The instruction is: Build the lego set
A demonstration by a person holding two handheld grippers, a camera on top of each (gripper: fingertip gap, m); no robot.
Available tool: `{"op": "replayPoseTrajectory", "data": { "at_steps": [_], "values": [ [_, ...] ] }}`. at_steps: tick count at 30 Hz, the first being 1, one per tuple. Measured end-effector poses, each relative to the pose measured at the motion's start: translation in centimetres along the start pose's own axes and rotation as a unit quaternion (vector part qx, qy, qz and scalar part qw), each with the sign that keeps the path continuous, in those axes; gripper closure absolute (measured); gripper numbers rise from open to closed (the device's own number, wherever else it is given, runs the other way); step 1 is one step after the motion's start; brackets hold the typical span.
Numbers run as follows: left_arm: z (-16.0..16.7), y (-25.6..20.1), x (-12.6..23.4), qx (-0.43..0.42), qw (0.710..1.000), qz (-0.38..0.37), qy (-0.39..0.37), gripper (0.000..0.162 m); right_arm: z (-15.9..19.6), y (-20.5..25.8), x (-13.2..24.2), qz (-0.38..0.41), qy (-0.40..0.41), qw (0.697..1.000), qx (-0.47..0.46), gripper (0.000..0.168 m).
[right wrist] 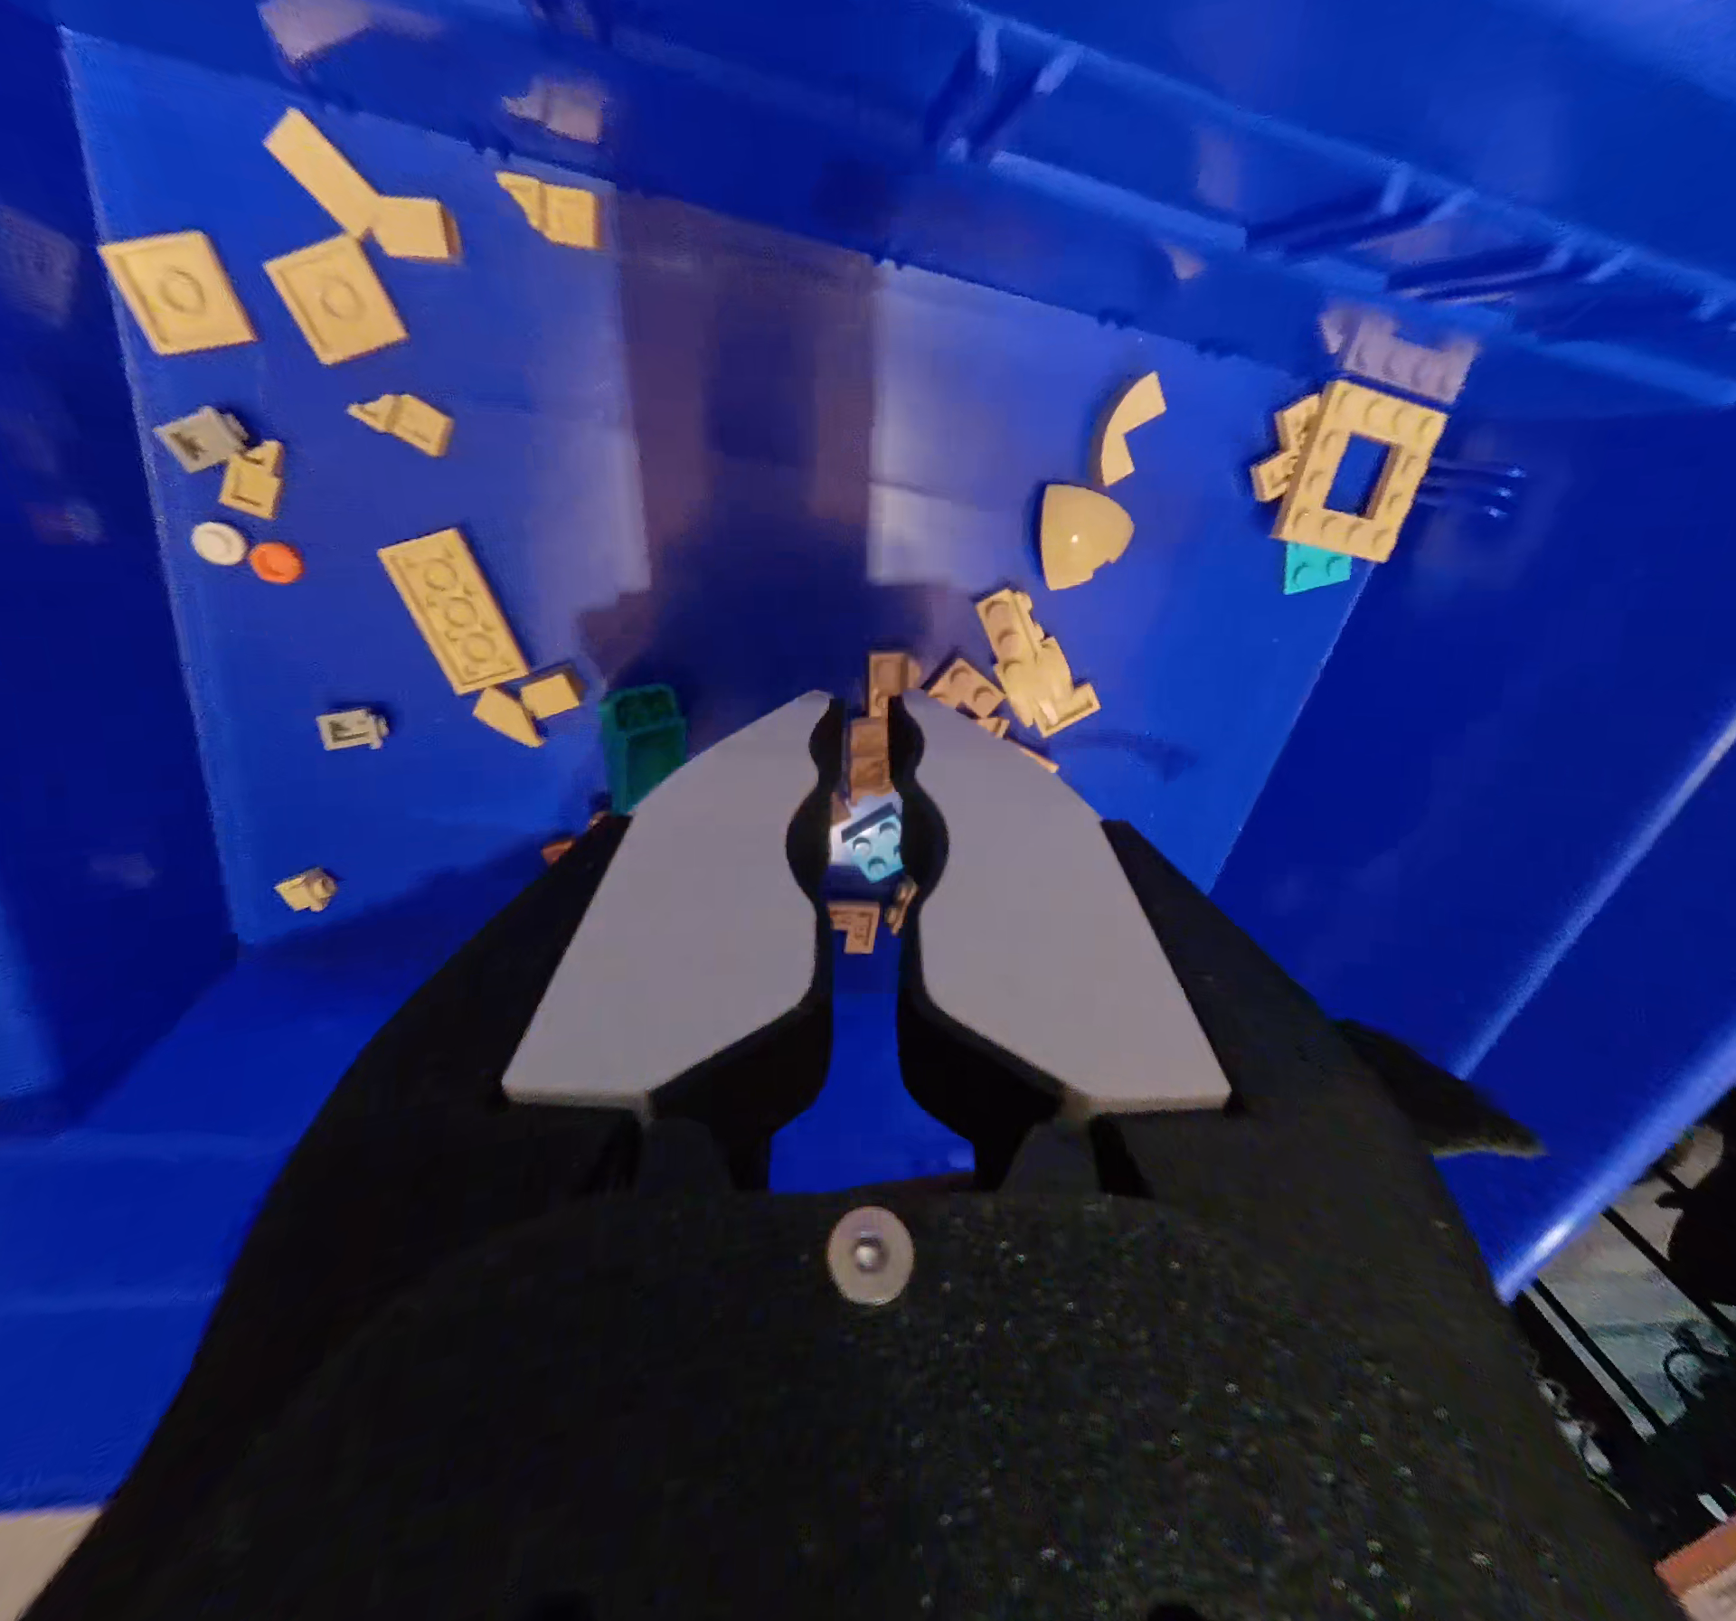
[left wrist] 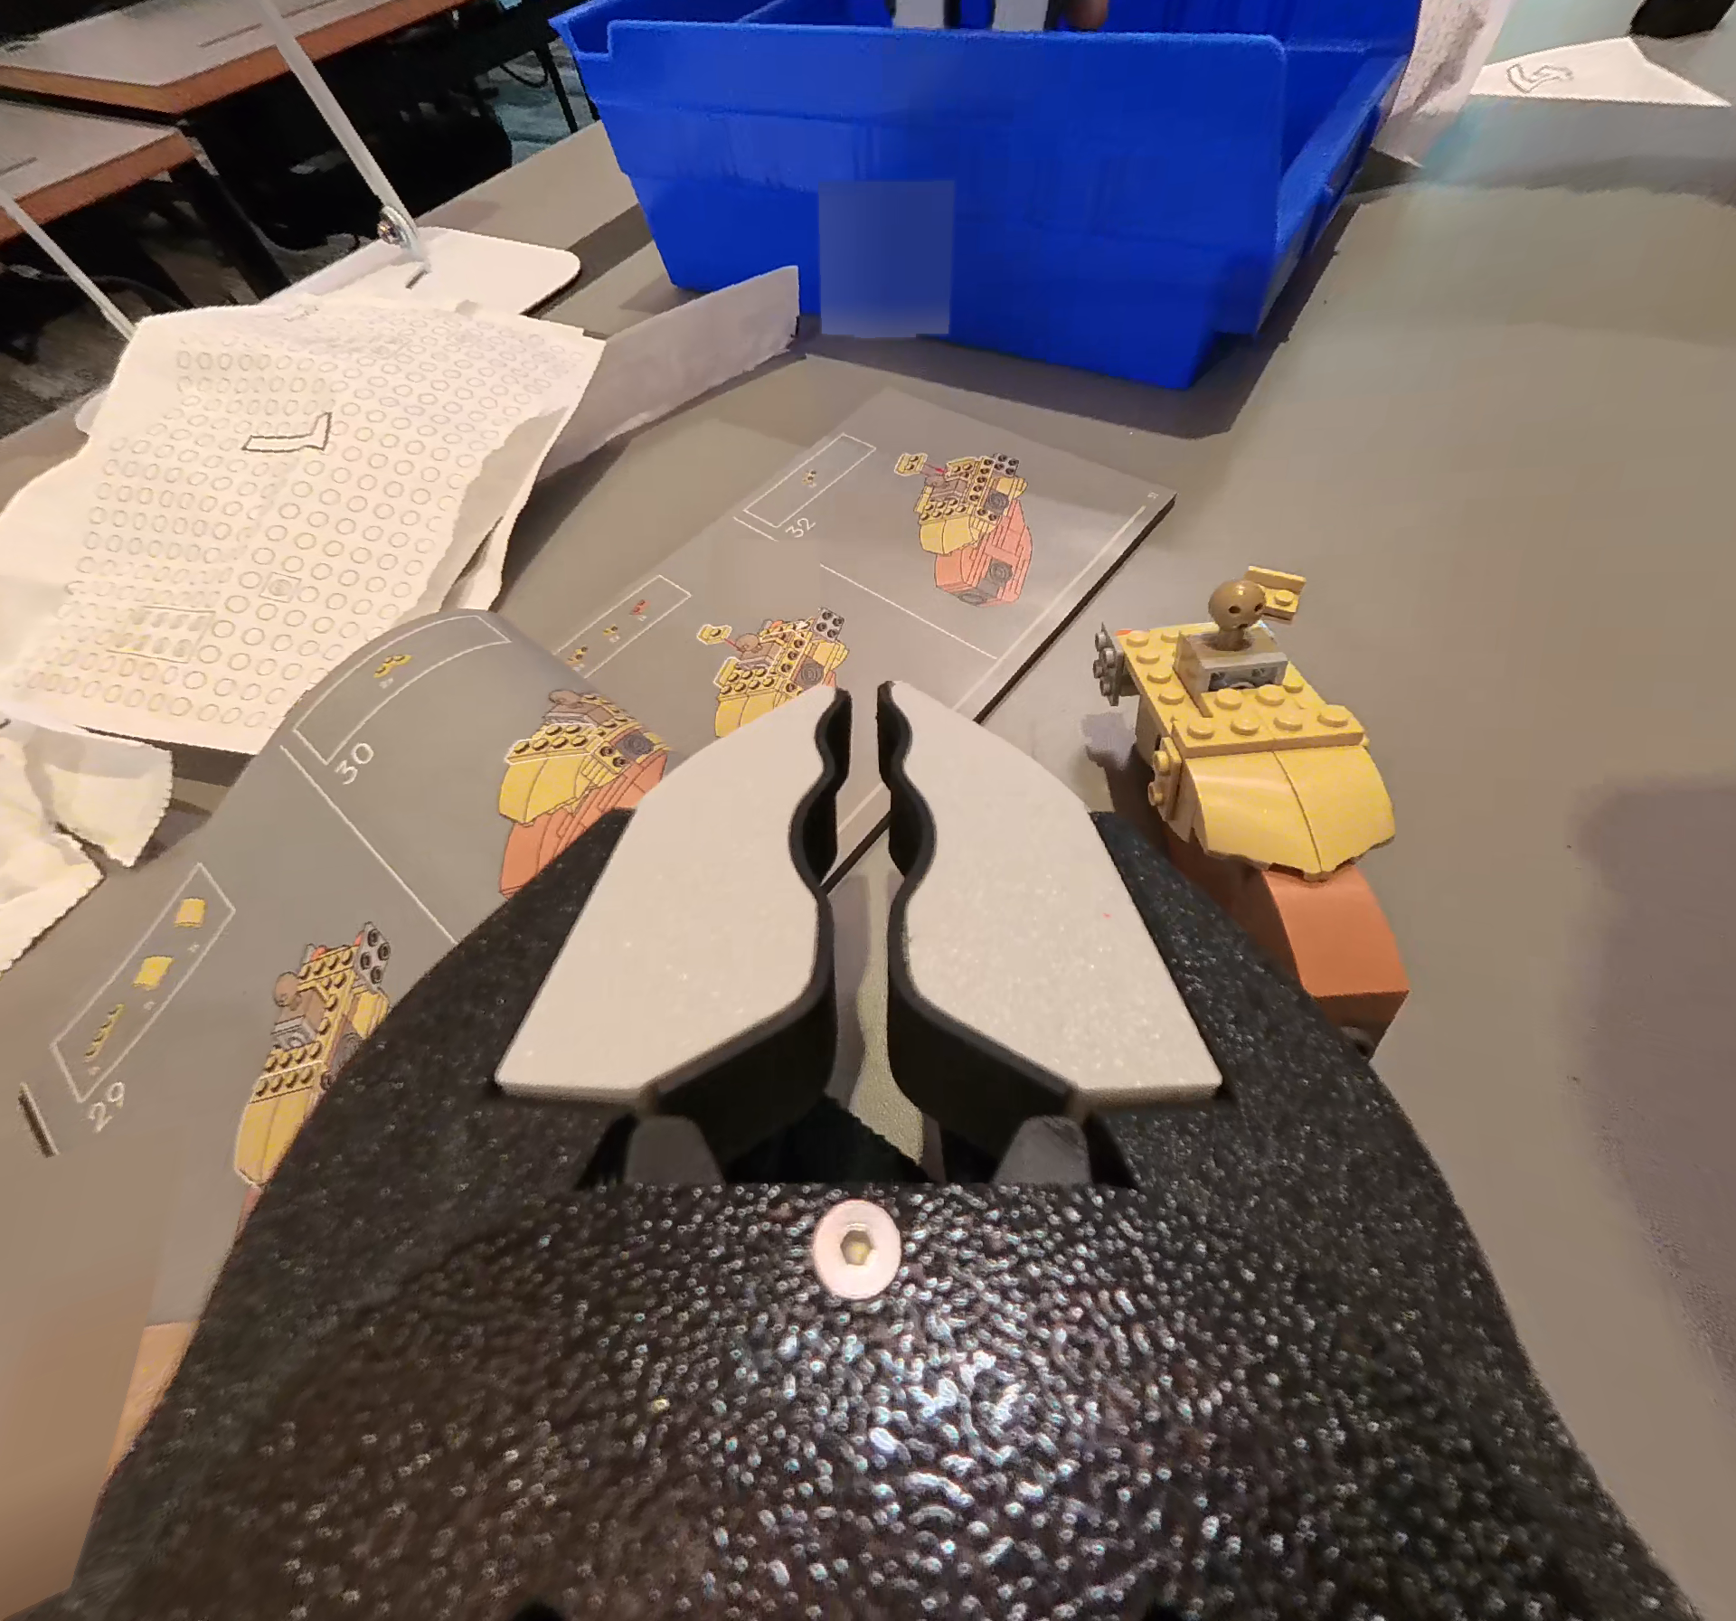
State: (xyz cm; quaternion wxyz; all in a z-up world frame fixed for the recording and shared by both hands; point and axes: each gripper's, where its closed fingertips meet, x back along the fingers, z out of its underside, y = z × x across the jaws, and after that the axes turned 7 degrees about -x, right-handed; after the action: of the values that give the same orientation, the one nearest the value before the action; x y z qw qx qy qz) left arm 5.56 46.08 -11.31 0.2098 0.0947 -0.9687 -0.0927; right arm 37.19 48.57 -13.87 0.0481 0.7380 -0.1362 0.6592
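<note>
Right gripper reaching into blue bin — jaws nearly together, empty; hovering over tan pieces. Left gripper idling beside yellow model — nearly closed, gripping nothing.

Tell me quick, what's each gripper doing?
Left gripper: jaws nearly closed, holding nothing.
Right gripper: in the blue bin, jaws nearly closed; grip unclear.

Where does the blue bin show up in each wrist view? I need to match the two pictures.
Left wrist view: the blue bin stands on the grey table at the top centre, seen from outside, beyond the instruction booklet.
Right wrist view: the bin fills almost the whole picture, seen from inside, with loose tan pieces on its floor.
Shared landmark: only the bin itself; its ribbed blue wall shows in both views.
</note>
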Motion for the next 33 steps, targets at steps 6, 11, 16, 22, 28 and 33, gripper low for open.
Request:
{"op": "replayPoseTrajectory", "data": {
  "at_steps": [6,11,16,22,28,33],
  "values": [
    [0.1,-0.2,-0.1,0.003,1.000,0.010,0.004,0.157,0.6,-0.4,-1.9,-0.006,0.026,1.000,-0.002,0.159],
    [0.1,-0.3,-0.1,-0.003,1.000,0.009,0.005,0.157,0.5,-1.0,-2.4,-0.002,0.029,1.000,-0.002,0.159],
    [0.1,-0.3,-0.1,-0.002,1.000,0.009,0.003,0.157,0.6,-1.2,-2.4,-0.007,0.031,0.999,-0.007,0.159],
    [0.1,-0.4,-0.1,-0.004,1.000,0.009,0.004,0.157,0.6,-1.1,-2.7,-0.007,0.037,0.999,-0.011,0.161],
    [0.1,-0.2,0.1,0.003,1.000,0.007,0.001,0.157,-0.2,-0.3,-1.6,0.007,0.013,1.000,-0.020,0.167],
    [0.1,-0.1,0.5,0.013,1.000,0.004,-0.003,0.157,-3.1,2.5,2.3,0.040,-0.071,0.996,-0.041,0.167]
  ]
}}
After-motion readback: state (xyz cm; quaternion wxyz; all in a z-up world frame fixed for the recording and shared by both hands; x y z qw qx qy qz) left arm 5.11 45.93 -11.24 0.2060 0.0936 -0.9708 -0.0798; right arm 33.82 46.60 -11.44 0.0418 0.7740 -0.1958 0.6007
